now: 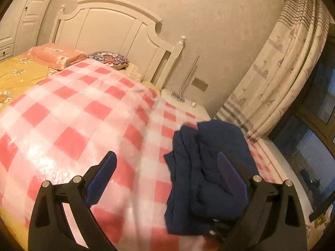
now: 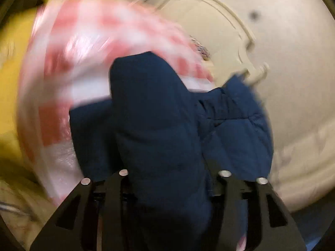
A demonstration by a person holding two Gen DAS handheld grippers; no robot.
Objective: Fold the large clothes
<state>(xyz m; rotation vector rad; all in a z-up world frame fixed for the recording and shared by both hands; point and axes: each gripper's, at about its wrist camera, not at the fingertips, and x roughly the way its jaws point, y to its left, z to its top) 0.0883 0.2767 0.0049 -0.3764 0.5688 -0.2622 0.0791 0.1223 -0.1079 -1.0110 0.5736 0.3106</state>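
A dark blue padded jacket (image 1: 206, 173) lies bunched on the pink-and-white checked cover (image 1: 73, 125) of the bed, at the right in the left wrist view. My left gripper (image 1: 167, 161) is open above the cover; its right finger (image 1: 229, 171) is over the jacket, its left finger (image 1: 104, 173) over bare cover. In the blurred right wrist view the jacket (image 2: 159, 125) fills the middle and runs down between the fingers of my right gripper (image 2: 167, 177), which is shut on it. The fingertips are hidden by the fabric.
A white headboard (image 1: 117, 31) stands at the back with a pink pillow (image 1: 56, 55) and a patterned cushion (image 1: 108, 59). A yellow flowered sheet (image 1: 14, 73) lies at the left. A white bedside table (image 1: 182, 102), a curtain (image 1: 282, 73) and a dark window (image 1: 309, 146) are at the right.
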